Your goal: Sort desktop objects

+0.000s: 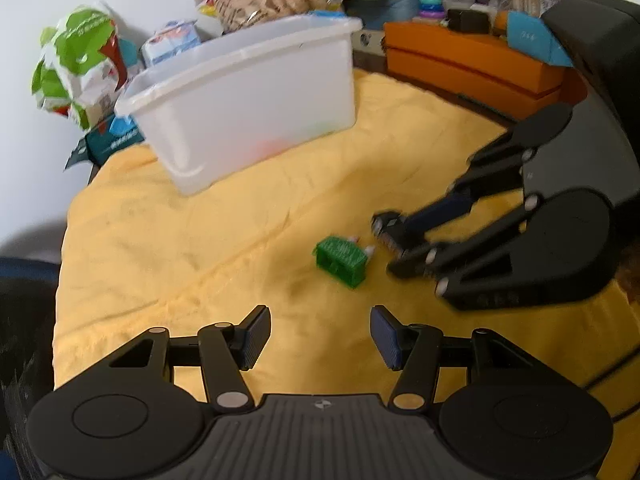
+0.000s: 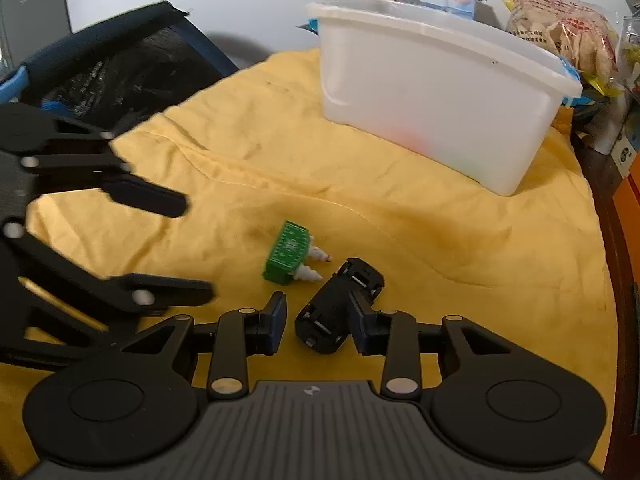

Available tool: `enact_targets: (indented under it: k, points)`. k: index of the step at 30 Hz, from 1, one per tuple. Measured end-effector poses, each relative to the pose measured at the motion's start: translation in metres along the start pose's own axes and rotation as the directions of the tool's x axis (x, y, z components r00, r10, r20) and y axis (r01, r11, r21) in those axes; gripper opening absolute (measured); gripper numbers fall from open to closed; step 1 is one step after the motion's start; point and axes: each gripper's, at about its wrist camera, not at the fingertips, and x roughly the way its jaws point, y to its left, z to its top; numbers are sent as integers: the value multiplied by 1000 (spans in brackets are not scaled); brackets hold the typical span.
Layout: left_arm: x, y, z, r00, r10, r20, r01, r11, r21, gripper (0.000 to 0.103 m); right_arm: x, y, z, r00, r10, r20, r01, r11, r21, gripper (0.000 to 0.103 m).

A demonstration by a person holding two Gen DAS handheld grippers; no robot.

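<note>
We see a wrinkled yellow cloth (image 2: 400,216) covering the surface; directly on it rest a translucent white plastic bin (image 2: 436,92), a small green block (image 2: 287,253) and a black cylindrical clip (image 2: 338,306).

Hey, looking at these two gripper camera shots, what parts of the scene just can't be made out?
- White bin contents: both views show only faint red and green smears through its frosted wall.
- Right gripper: motion-blurred in the left wrist view, hiding its grip.
- Black clip: in the right wrist view one finger covers its side, so contact is unclear.
- Left gripper: blurred and cut off by the right wrist view's left edge.
- Snack bag print: too small.
</note>
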Motion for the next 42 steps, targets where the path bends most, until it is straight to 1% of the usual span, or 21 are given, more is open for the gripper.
enact_targets:
  k: [1,3,4,5,7,10,12,13,15,16,22,25,27,31,36,42]
  points:
    - [0,0,-1,1000,4,-4,-4,1000,0,59,1,0,0,1000,-21,-6,21,1000,-4,38]
    - [-1,1,-1,1000,7,-2,-7,1000,0,59,5,-5,-2,999,-44,-26,45,999,8,35]
    - [-1,1,0,1000,6,2,-6,1000,-1,59,5,-9,-4,998,-50,-37,51,998,24,25]
    - [-2,1,1,1000,2,6,-2,1000,-2,59,5,-14,-7,998,-52,-41,53,998,44,17]
    - [-2,0,4,1000,-7,17,7,1000,1,59,1,-26,-13,999,-33,-35,36,994,99,17]
    - [-1,-6,13,999,-20,41,19,1000,18,59,-3,-44,-21,999,1,-32,5,978,209,17]
    - [1,-12,19,998,-31,59,29,999,34,59,-6,-49,-23,1000,-5,-27,12,969,249,18]
    - [3,-15,22,997,-34,64,31,999,44,59,-6,-52,-25,1000,-13,-25,19,965,261,23]
    - [7,-22,27,997,-32,70,28,998,62,59,-9,-54,-27,999,-28,-22,33,960,280,26]
    - [9,-24,29,997,-32,73,27,997,66,59,-10,-55,-27,999,-39,-21,43,958,284,28]
    - [23,-29,38,995,-53,88,47,996,72,59,-13,-63,-30,996,-86,-17,87,950,299,29]
    - [35,-32,41,995,-67,68,62,995,81,59,-14,-67,-30,995,-99,-17,100,949,297,32]
    - [42,-33,41,997,-70,40,66,995,78,59,-14,-68,-29,993,-113,-13,112,951,288,34]
    - [42,-30,33,999,-43,34,40,995,92,60,-13,-70,-27,991,-131,-11,129,953,273,36]
    - [39,-17,27,999,-45,20,44,998,36,60,-14,-71,-28,992,-123,-7,120,955,270,36]
    - [39,-7,13,999,-33,4,33,999,8,60,-21,-73,-30,993,-122,0,118,959,257,38]
